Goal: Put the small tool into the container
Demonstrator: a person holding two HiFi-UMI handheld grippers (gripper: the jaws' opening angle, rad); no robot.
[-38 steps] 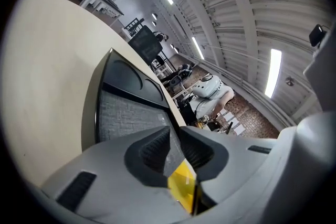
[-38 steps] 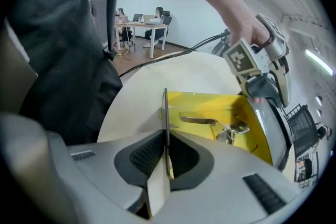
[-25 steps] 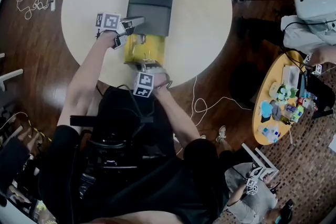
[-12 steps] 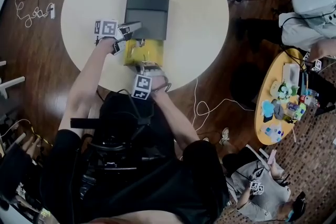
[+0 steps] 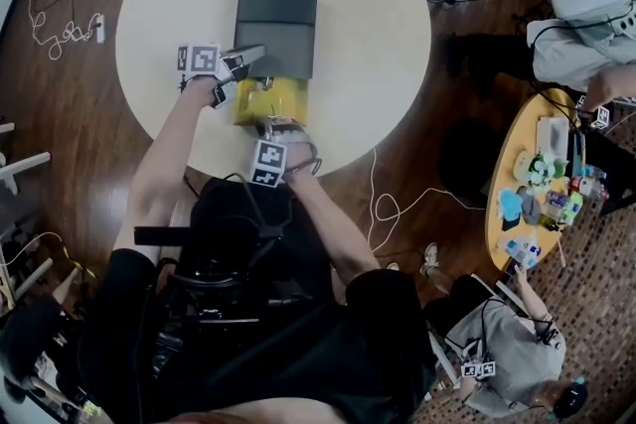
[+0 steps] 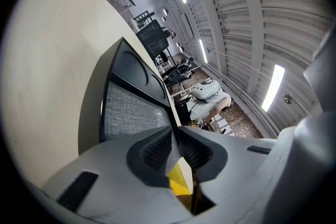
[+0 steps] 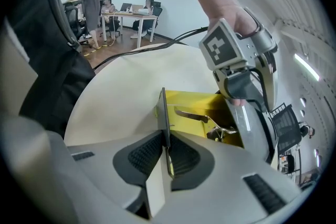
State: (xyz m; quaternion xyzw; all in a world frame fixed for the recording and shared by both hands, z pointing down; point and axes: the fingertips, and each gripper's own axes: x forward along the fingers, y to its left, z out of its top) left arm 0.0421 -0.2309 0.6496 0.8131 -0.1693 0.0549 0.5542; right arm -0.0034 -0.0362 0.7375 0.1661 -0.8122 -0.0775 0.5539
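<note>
A yellow open container [image 5: 273, 101] stands on the round cream table [image 5: 368, 25], with a black case [image 5: 275, 30] right behind it. A small metal tool [image 7: 197, 115] lies inside the container [image 7: 205, 105]. My left gripper [image 5: 256, 65] is shut on the container's far left edge; a yellow sliver shows between its pads [image 6: 176, 152]. My right gripper [image 5: 278, 126] is shut on the near wall, whose dark rim stands between the pads [image 7: 167, 152]. Its jaws have eased slightly wider within the last second and the wall is still pinched.
The black case [image 6: 131, 113] fills the space beyond the container. A cable [image 5: 388, 204] trails over the wooden floor. To the right, a small yellow table [image 5: 497, 213] carries several toys, with seated people close by. More cable [image 5: 60, 15] lies at the left.
Both grippers keep their hold on the yellow container in the same places. Only the head view has shifted slightly.
</note>
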